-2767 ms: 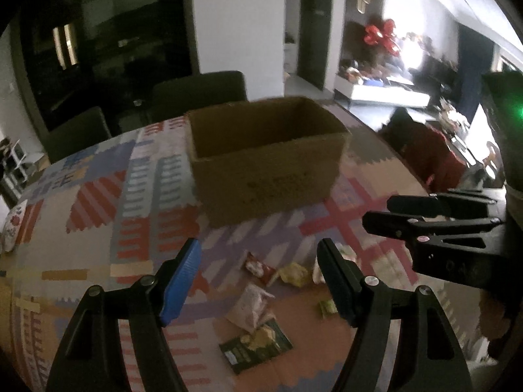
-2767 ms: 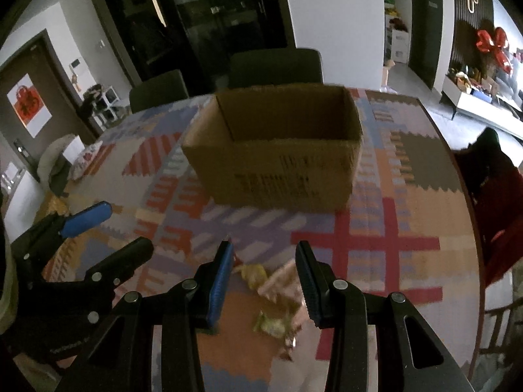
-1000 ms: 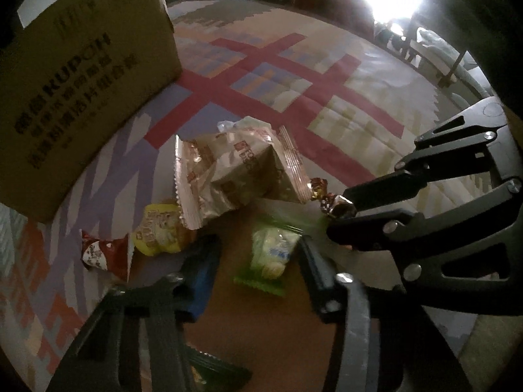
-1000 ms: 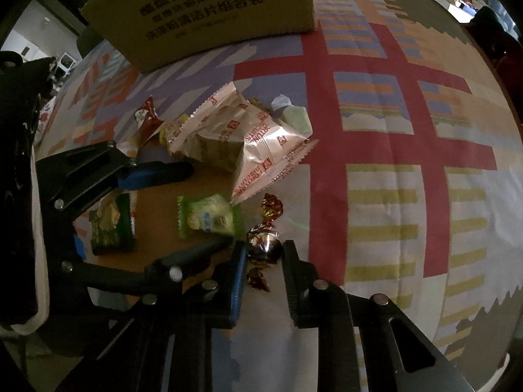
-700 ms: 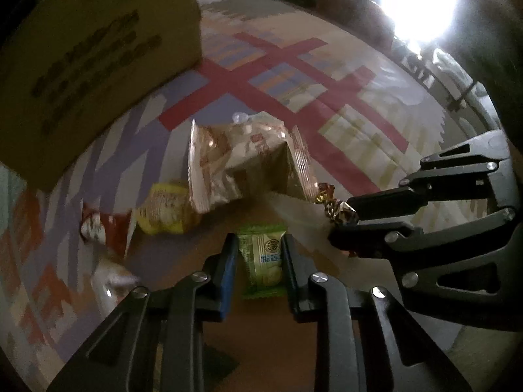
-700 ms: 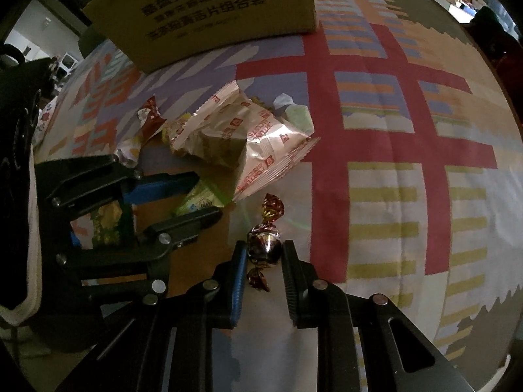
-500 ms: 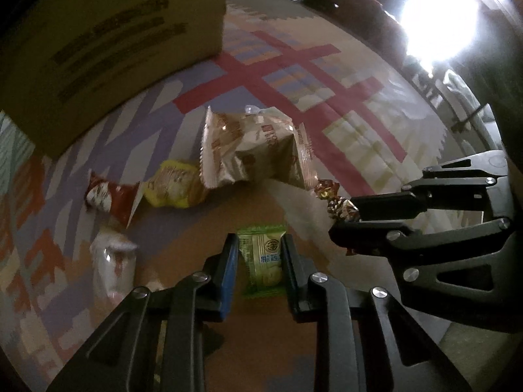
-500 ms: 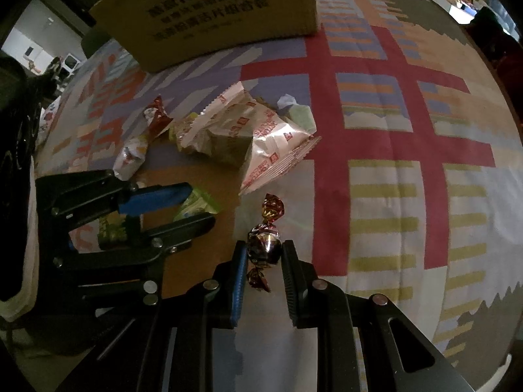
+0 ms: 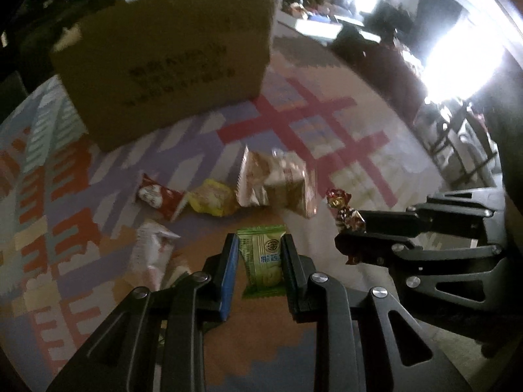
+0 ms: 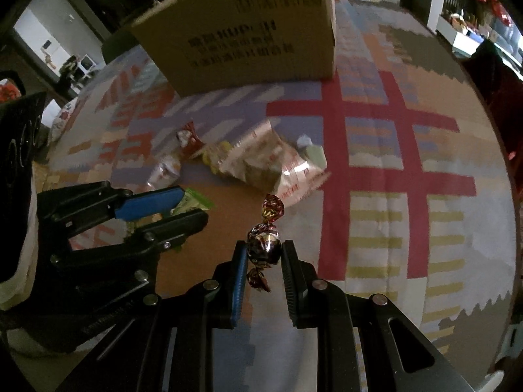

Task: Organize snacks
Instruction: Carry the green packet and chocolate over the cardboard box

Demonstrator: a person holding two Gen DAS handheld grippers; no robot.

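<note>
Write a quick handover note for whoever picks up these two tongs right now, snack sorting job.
Left tongs: shut on the green square snack packet, lifted off the table.
Right tongs: shut on the shiny red-gold twist-wrapped candy.
Brown cardboard box stands upright behind the pile; its inside is not visible.
Left on the patterned tablecloth: large tan foil bag, yellow packet, red-and-white packet, white packet.
Next, probably: drop both held items in the box, then fetch the rest.
</note>
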